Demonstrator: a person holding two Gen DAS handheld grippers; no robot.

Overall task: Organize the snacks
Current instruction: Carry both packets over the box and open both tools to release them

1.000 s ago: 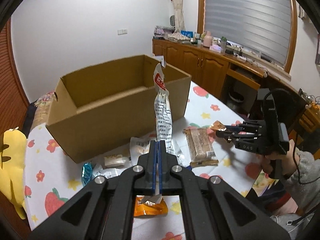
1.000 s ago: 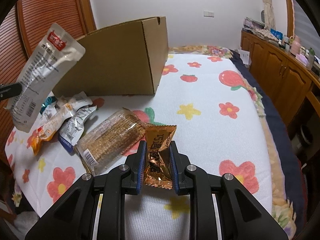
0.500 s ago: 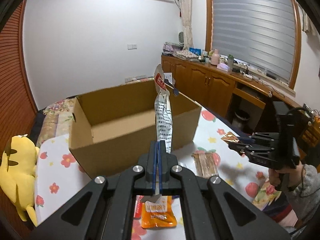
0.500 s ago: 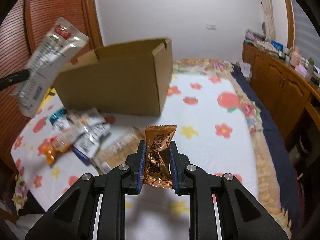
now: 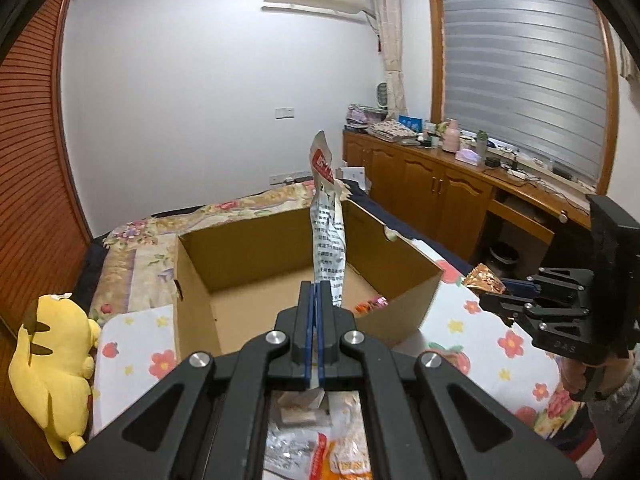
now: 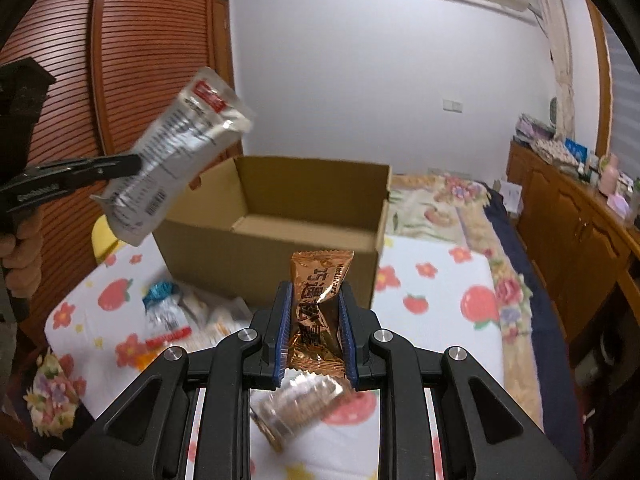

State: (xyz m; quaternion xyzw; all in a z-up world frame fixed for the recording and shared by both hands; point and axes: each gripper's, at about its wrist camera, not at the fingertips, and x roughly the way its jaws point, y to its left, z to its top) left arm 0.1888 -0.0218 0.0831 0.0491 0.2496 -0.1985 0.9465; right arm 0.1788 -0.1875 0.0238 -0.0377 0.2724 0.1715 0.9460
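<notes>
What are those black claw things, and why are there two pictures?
They are tongs that a person holds, one in each hand, each with a camera looking along it. So one picture comes from each hand.

The left tongs pinch a tall silver snack pouch above the open cardboard box. The right tongs squeeze a shiny copper candy packet. More snacks lie on the flowery cloth beside the box. A yellow plush toy sits nearby.
</notes>
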